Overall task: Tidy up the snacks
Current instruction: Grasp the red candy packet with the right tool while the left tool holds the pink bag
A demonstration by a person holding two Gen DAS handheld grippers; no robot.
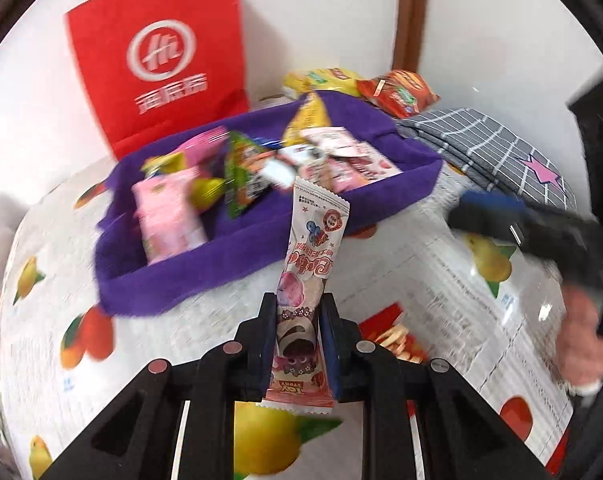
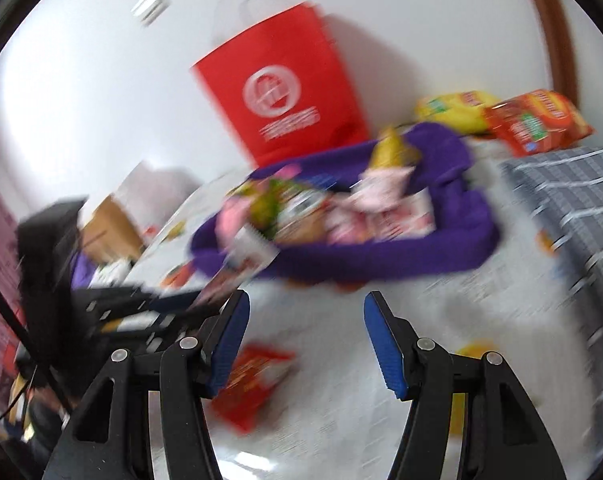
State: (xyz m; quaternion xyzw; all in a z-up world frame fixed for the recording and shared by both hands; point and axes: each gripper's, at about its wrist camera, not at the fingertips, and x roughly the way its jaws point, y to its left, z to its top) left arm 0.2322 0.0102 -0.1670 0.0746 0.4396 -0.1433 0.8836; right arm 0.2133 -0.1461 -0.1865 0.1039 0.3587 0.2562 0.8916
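My left gripper [image 1: 297, 304] is shut on a long white and pink snack packet [image 1: 307, 264] and holds it upright above the table, just in front of the purple fabric basket [image 1: 189, 276]. The basket holds several snack packs, pink, green and yellow. My right gripper [image 2: 305, 300] is open and empty, above the table in front of the same basket [image 2: 381, 258]. The right gripper also shows in the left wrist view [image 1: 521, 220], at the right of the basket. The right wrist view is blurred.
A red paper bag [image 1: 157, 60] stands against the wall behind the basket. Yellow [image 1: 321, 80] and orange [image 1: 397, 92] chip bags lie behind it. A grey checked cloth [image 1: 489, 148] lies at right. A red snack pack [image 2: 253, 384] lies on the fruit-print tablecloth [image 1: 441, 272].
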